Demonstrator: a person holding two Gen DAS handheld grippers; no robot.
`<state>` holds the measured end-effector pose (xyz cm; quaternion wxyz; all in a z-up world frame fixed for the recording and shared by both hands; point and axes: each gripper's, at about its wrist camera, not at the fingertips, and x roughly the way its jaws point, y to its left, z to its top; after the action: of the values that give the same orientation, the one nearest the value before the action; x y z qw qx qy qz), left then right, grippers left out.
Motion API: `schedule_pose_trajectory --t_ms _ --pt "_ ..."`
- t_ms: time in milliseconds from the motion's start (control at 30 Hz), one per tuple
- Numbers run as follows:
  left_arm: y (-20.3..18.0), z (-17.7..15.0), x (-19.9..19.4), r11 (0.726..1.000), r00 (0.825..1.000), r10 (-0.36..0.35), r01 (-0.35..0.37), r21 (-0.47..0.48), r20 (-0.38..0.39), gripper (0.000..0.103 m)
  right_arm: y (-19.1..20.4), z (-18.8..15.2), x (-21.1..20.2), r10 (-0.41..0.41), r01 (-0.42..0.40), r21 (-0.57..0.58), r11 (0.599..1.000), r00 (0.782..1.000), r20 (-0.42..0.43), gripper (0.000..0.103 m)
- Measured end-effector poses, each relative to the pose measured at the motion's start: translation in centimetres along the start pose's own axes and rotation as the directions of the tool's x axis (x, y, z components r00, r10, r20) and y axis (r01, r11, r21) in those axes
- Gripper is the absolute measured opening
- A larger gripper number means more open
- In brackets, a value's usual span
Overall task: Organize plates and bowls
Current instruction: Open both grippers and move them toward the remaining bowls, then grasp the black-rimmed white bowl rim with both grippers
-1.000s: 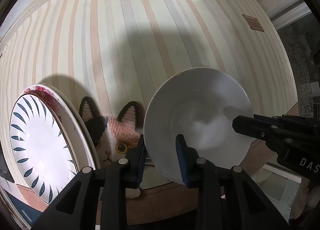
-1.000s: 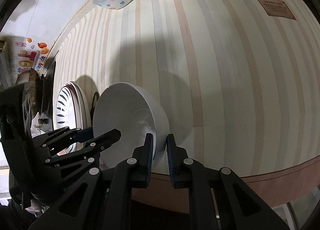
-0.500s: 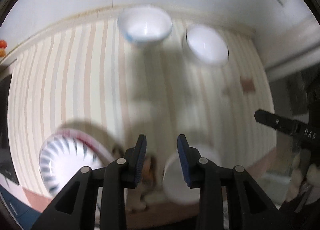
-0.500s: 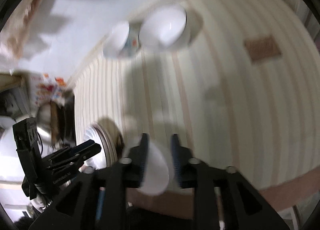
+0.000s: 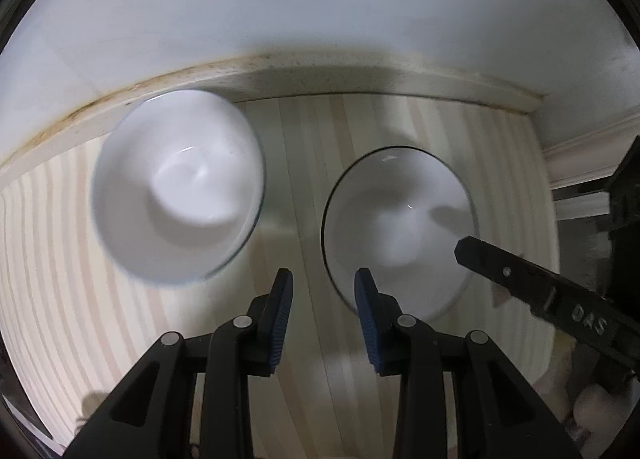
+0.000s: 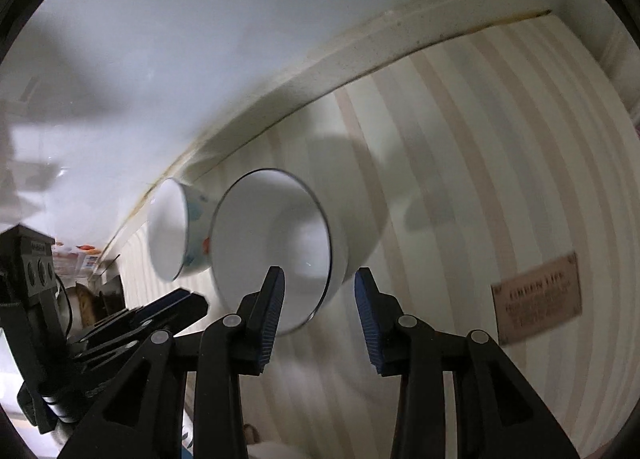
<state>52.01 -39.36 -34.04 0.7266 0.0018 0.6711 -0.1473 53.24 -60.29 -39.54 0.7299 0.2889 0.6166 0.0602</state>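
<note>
The left gripper [image 5: 323, 319] has its jaws parted with nothing between them, above the striped tabletop [image 5: 60, 279]. Ahead and right of them sits the dark-rimmed white bowl [image 5: 400, 231]; ahead and left, blurred, the patterned bowl [image 5: 176, 187], near the wall. The right gripper [image 6: 318, 319] is likewise wide and empty, the dark-rimmed white bowl [image 6: 276, 247] just beyond its jaws, seemingly untouched, beside the patterned bowl [image 6: 172, 235]

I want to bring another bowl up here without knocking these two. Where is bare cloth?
Bare striped cloth lies right of the dark-rimmed bowl, out to the brown label, and in front of both bowls. The strip between it and the patterned bowl looks narrow; behind them the backsplash ledge crowds close.
</note>
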Motion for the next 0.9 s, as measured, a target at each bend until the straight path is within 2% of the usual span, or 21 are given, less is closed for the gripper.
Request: schedule_pose_trajectory --t_ms 100,167,233,500,900 --pt "-0.2 0.7 1.2 1.0 1.0 0.007 -0.007 0.005 -0.021 0.027 -0.5 0.7 1.5 -0.007 0.007 -0.007 1.0 1.0 -0.025 0.037" --pt "-0.5 0.9 1.8 1.0 1.0 0.011 -0.01 0.017 -0.028 0.023 -0.5 0.8 2.5 -0.019 0.019 -0.011 1.0 0.999 -0.044 0.02" --pt "-0.8 1.0 2.0 1.0 1.0 0.011 -0.01 0.028 -0.027 0.023 -0.5 1.1 3.1 -0.041 0.04 -0.022 0.999 0.998 -0.051 0.014" --pt "-1.2 1.2 2.3 0.998 1.0 0.027 -0.027 0.053 -0.015 0.023 -0.2 0.9 3.4 -0.059 0.057 -0.05 0.997 0.997 -0.043 0.014" --pt "-2.1 -0.4 -0.6 0.996 0.999 0.02 -0.024 0.085 0.047 0.023 2.0 -1.2 1.0 -0.057 0.056 -0.088 0.995 0.998 -0.008 0.014"
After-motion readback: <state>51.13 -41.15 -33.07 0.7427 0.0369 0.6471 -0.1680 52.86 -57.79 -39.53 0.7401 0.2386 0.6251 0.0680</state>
